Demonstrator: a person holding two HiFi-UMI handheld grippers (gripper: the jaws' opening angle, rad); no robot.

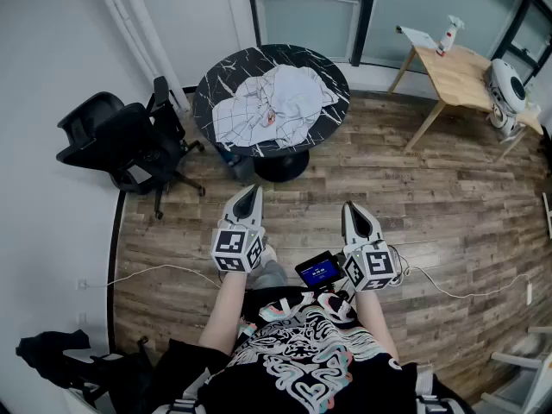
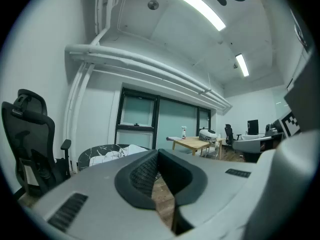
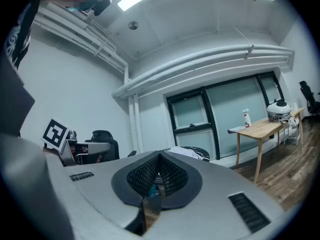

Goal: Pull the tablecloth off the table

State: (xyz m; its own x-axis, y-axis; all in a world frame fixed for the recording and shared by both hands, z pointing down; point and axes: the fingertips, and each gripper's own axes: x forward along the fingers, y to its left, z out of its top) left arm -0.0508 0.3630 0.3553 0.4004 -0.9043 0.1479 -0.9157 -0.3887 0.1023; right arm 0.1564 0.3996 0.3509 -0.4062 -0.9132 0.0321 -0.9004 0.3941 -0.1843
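Observation:
A crumpled white checked tablecloth (image 1: 274,103) lies bunched on a round black marble table (image 1: 220,76) at the far side of the room. Both grippers hang well short of it, over the wooden floor in front of me. My left gripper (image 1: 249,195) is shut and empty, pointing toward the table's base. Beside it on the right, my right gripper (image 1: 354,209) is shut with nothing in it. In the left gripper view the tablecloth (image 2: 131,148) and the table (image 2: 95,155) show low and far beyond the closed jaws. The right gripper view shows the tablecloth (image 3: 186,153) just above its jaws.
A black office chair (image 1: 121,141) stands left of the round table. A light wooden table (image 1: 457,74) with a spray bottle (image 1: 448,33) stands at the back right. A white cable (image 1: 155,270) runs across the floor near my feet. A small lit screen (image 1: 318,270) sits between the grippers.

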